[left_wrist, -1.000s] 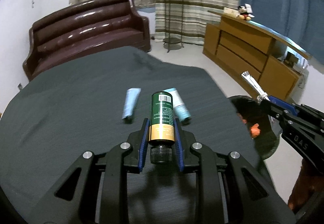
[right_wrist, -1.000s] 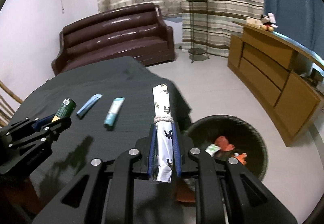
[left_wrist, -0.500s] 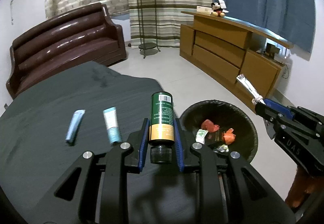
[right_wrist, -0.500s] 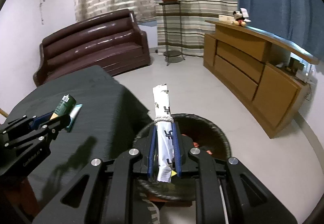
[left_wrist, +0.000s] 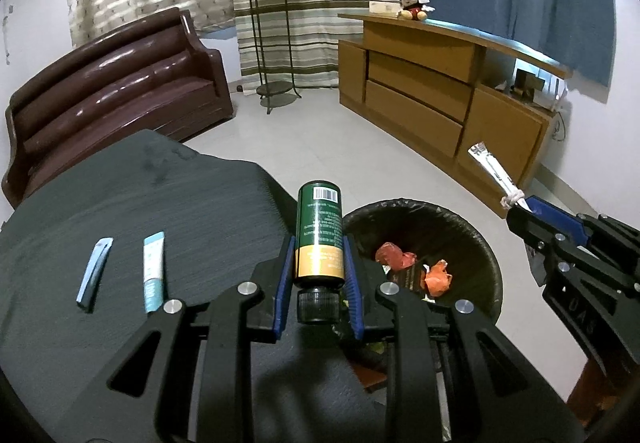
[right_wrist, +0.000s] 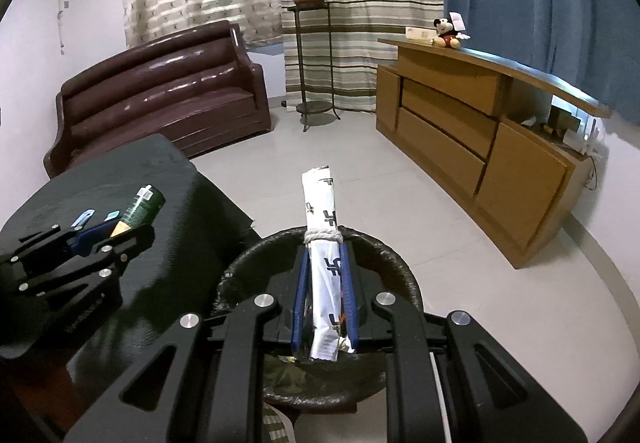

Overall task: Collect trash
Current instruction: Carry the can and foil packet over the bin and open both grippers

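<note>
My left gripper (left_wrist: pixel 319 243) is shut on a green bottle (left_wrist: pixel 319 231) with a gold band and black cap, held at the table's right edge beside the black trash bin (left_wrist: pixel 472 239). My right gripper (right_wrist: pixel 323 255) is shut on a rolled white wrapper (right_wrist: pixel 323 239) tied with string, held over the bin (right_wrist: pixel 400 275). The right gripper and wrapper also show in the left wrist view (left_wrist: pixel 496 171). The left gripper with the bottle shows in the right wrist view (right_wrist: pixel 140 207). Two blue tubes (left_wrist: pixel 95 267) (left_wrist: pixel 153 271) lie on the dark table (left_wrist: pixel 160 199).
The bin holds red and orange scraps (left_wrist: pixel 416 267). A brown sofa (left_wrist: pixel 112 83) stands beyond the table. A wooden sideboard (left_wrist: pixel 448 99) runs along the right wall. A metal plant stand (left_wrist: pixel 272 43) stands by the curtains. White floor lies between them.
Both grippers have swung right from over the table toward the bin. The wrapper now hangs over the bin and the bottle sits at the table's edge next to it.
</note>
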A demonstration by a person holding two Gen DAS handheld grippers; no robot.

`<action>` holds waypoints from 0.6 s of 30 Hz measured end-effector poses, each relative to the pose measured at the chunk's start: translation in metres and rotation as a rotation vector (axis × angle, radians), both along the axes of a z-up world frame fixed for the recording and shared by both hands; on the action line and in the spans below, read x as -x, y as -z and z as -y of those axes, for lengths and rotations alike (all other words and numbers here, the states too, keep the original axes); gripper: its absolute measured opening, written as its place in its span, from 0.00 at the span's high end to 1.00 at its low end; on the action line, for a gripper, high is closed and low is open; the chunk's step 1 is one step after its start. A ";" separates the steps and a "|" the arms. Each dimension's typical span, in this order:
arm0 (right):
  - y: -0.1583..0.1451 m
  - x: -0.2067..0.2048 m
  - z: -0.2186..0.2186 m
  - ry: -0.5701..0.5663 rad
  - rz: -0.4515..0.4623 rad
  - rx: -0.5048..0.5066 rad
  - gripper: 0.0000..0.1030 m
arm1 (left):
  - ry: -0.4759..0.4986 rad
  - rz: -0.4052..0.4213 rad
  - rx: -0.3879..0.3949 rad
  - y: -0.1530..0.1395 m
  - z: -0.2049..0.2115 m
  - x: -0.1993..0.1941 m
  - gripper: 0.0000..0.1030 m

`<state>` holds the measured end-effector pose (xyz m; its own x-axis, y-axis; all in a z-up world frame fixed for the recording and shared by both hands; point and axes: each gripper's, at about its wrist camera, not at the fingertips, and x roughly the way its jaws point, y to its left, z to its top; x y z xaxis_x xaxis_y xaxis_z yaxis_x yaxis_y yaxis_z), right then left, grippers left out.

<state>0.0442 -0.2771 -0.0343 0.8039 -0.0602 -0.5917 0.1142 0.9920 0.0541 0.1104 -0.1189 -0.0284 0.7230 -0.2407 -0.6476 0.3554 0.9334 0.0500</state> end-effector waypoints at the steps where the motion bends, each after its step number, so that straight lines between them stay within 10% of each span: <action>1: 0.001 0.000 0.001 0.003 -0.001 -0.001 0.83 | 0.001 -0.001 -0.003 0.001 0.003 -0.002 0.78; 18: 0.011 -0.017 0.021 0.052 -0.008 -0.030 0.83 | 0.006 -0.035 -0.048 0.013 0.029 -0.023 0.78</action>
